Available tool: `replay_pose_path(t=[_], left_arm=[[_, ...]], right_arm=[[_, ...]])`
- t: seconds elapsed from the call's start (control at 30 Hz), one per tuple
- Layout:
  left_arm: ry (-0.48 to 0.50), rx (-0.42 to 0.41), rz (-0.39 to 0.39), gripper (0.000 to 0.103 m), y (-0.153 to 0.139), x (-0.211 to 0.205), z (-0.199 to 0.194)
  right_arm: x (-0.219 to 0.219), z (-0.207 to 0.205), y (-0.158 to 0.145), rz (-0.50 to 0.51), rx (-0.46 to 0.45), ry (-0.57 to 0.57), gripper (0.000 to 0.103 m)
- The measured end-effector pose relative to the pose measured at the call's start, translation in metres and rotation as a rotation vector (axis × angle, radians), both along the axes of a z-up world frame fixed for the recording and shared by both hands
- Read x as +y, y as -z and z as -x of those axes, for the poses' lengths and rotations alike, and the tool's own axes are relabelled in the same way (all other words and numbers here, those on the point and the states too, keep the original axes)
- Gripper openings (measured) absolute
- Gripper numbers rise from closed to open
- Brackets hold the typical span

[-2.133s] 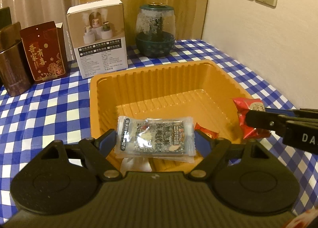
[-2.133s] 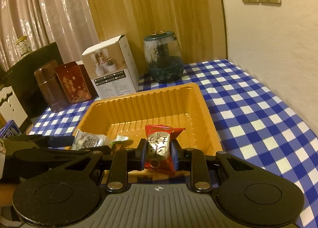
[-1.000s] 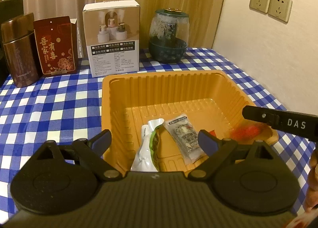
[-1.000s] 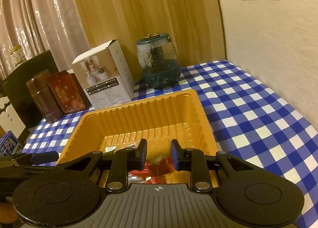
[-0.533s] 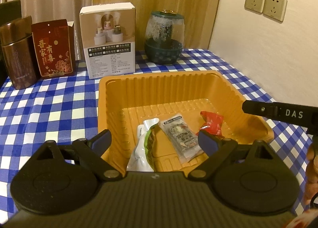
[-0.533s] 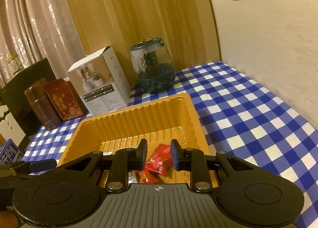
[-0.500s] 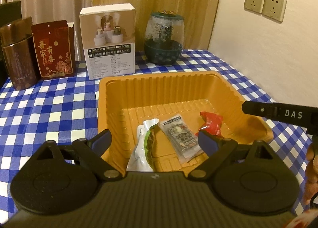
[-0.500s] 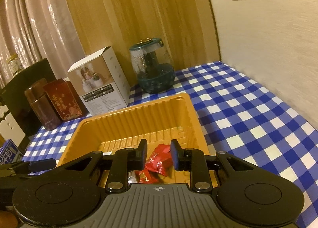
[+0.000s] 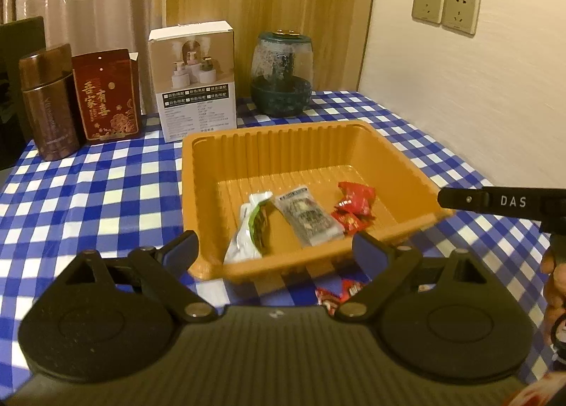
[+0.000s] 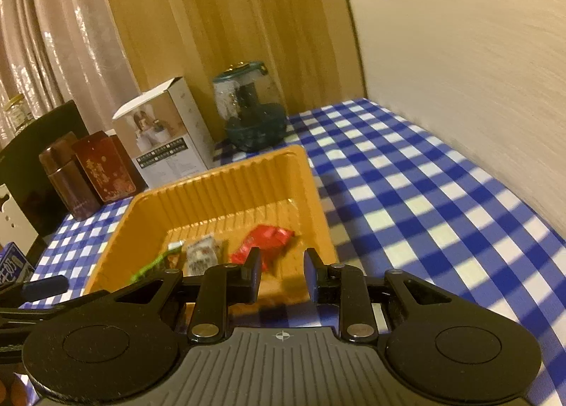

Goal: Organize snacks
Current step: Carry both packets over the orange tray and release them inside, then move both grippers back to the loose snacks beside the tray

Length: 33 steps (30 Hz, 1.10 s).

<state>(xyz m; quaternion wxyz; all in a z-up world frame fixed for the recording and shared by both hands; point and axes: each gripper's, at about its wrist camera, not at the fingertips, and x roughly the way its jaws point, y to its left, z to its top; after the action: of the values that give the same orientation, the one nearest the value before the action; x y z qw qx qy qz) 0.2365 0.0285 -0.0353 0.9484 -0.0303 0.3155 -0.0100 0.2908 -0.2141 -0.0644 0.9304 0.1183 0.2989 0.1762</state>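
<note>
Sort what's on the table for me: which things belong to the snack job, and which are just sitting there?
Job:
orange tray
green-white packet
clear seaweed packet
red packets
red snack on the cloth

Bystanders:
white box
glass jar
red carton
brown tin

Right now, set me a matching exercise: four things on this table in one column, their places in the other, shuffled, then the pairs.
1. clear packet
2. white box
3. red snack on the cloth
4. brown canister

A. outside the orange tray, before its near wall
B. far left, beside the red box
C. in the tray, between white-green packet and red packets
D. behind the tray

1-C, 2-D, 3-A, 4-B
</note>
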Motion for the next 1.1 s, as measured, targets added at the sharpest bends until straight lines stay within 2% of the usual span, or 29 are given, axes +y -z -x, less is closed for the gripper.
replay_pose_path(t=[0.07,0.13,0.17,0.2,0.63,0.7,1.1], left_arm=[[-0.002,0.004,0.003,0.093,0.000,-0.002,0.010],[-0.002,0.011,0.005,0.093,0.001,-0.003,0.020],[-0.003,0.016,0.005,0.093,0.001,-0.004,0.024],[-0.003,0.019,0.006,0.093,0.001,-0.004,0.028],[0.014,0.075,0.027,0.092,0.012,-0.011,0.066],[0.021,0.083,0.019,0.093,0.015,-0.013,0.068],[0.083,0.106,-0.016,0.093,0.032,-0.023,0.056]], right_arm=[[-0.005,0.008,0.002,0.009,0.010,0.006,0.028],[-0.009,0.016,0.003,0.021,0.017,0.009,0.037],[-0.010,0.020,0.004,0.025,0.022,0.009,0.050],[-0.013,0.024,0.004,0.024,0.024,0.007,0.058],[-0.035,0.069,0.010,0.066,0.063,-0.009,0.058],[-0.036,0.073,0.014,0.075,0.092,-0.013,0.058],[-0.020,0.062,0.026,0.127,0.094,-0.061,0.058]])
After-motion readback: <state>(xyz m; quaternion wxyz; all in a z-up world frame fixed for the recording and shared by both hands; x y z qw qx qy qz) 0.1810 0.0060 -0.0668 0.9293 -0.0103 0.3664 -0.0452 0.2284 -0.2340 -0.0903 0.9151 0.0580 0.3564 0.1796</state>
